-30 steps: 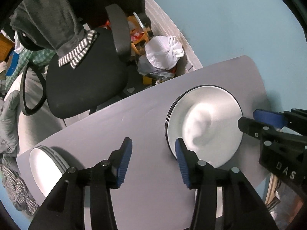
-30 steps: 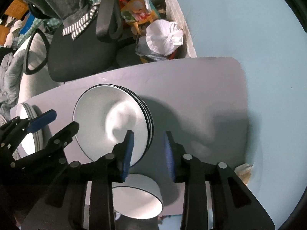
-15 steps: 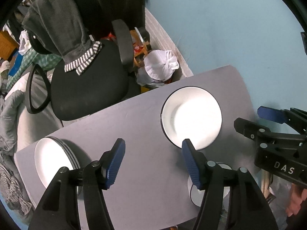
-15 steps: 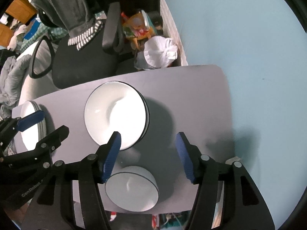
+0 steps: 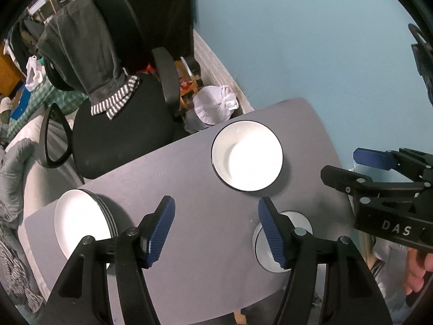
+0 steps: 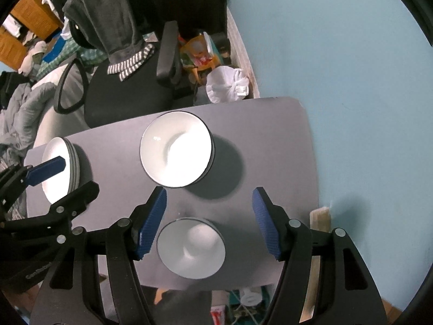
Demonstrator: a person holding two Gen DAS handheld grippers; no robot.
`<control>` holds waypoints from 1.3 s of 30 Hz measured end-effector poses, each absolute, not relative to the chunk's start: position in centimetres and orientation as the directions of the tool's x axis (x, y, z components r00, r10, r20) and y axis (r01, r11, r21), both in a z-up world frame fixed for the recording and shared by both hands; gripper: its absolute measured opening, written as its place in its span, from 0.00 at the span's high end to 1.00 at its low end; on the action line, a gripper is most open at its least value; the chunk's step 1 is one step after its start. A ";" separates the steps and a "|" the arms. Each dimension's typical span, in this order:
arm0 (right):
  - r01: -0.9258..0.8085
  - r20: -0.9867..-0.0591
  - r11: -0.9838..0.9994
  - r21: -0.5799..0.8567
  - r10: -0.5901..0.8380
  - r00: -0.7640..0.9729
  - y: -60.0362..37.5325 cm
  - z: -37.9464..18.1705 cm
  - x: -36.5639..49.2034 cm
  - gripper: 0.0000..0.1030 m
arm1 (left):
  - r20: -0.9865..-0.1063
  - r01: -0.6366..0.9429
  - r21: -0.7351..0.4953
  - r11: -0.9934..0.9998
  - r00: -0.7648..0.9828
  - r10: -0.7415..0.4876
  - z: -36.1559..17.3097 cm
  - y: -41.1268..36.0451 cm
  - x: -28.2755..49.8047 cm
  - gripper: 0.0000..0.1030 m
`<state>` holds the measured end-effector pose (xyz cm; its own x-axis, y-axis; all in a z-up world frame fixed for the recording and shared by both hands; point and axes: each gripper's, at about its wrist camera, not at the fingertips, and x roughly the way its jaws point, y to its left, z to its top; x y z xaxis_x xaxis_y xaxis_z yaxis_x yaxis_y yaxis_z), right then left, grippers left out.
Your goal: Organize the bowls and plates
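A stack of white deep plates with dark rims sits mid-table. A second stack of white plates lies at the table's left end. A small white bowl stands near the front edge. My left gripper hangs high over the table between the two stacks. Its jaws are opening with nothing between them. My right gripper hovers above the bowl and the table's right part. Its jaws are opening too, empty; the bowl lies far below.
The grey table stands against a pale blue wall. A black office chair draped with a grey garment stands behind it. A white bag and clutter lie on the floor beside the chair. A hand shows at lower right.
Both grippers have risen away from the table, so the plates and bowl look smaller. Both pairs of jaws stand wider than before. The right gripper's jaws widened most.
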<state>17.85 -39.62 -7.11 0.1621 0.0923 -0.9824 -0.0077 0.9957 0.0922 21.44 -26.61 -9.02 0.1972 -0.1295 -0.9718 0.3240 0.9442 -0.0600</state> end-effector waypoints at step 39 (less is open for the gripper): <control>0.091 -0.985 0.984 0.154 0.145 0.097 -43.0 -14.6 10.2 0.34 | -0.983 0.328 -0.178 0.928 -0.012 -0.184 -17.0 -28.5 16.0 0.30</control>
<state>10.24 -43.03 -14.56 0.0966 0.1451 -0.9847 0.0907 0.9839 0.1539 16.03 -28.46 -17.02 -0.0124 -0.1844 -0.9828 0.3278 0.9278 -0.1782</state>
